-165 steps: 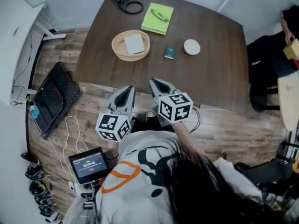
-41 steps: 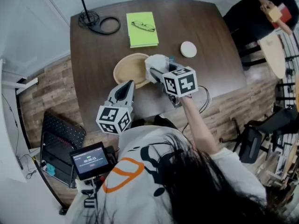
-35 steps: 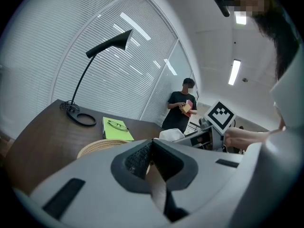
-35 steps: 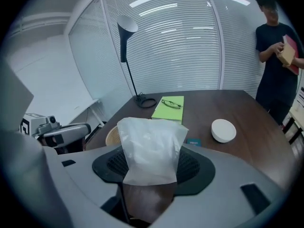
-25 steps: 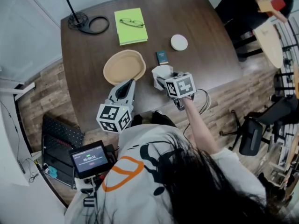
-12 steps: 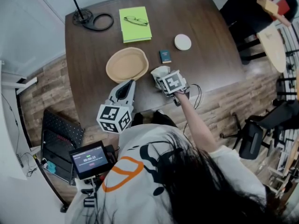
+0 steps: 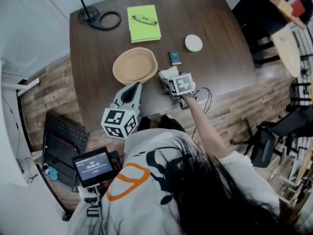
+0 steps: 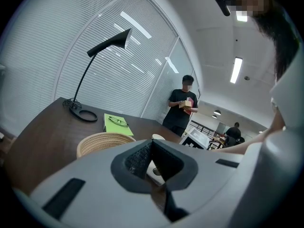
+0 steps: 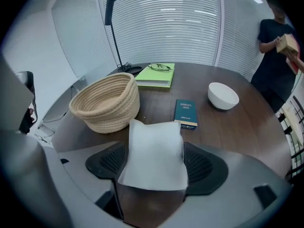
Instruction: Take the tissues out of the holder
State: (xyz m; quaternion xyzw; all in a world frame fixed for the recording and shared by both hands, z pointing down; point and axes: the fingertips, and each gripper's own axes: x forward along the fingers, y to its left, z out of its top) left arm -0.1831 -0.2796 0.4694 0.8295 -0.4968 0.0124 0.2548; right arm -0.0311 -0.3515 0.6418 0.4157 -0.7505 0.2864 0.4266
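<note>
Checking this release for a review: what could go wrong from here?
The right tool has just been opening its jaws, with the tissues between them on the table. Pulling back askew could snag and drag them. They lie near the table's front edge, so a drag toward the person might tip them off.

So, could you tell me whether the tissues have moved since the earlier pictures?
Yes: the tissues are out of the woven basket, on the table to its right.
</note>
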